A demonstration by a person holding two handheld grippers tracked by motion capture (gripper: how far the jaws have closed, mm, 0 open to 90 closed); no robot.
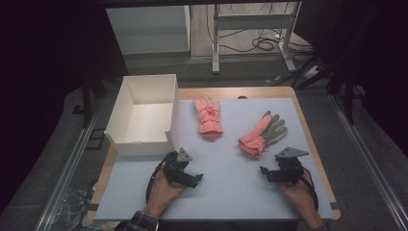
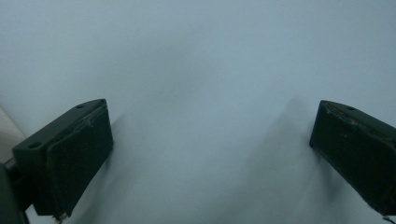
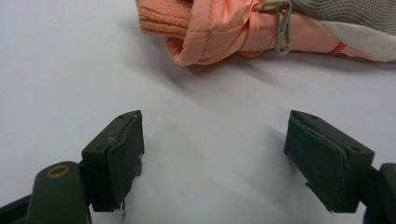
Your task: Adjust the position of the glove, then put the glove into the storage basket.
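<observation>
Two salmon-pink gloves lie on the pale mat. One glove (image 1: 209, 117) lies back up near the box, fingers pointing away. The other glove (image 1: 263, 134) lies grey palm up at the right, cuff toward me. In the right gripper view its knit cuff (image 3: 205, 28) and a metal clip (image 3: 281, 25) lie just beyond the jaws. My right gripper (image 1: 266, 172) (image 3: 212, 158) rests low on the mat, open, with nothing between its jaws. At the left front, my left gripper (image 1: 196, 179) (image 2: 212, 154) is open over bare mat.
An open white box (image 1: 142, 113) stands at the mat's back left, overhanging the table's left edge. The wooden table edge (image 1: 308, 130) frames the mat (image 1: 231, 192). Beyond the table are metal legs and cables on the floor.
</observation>
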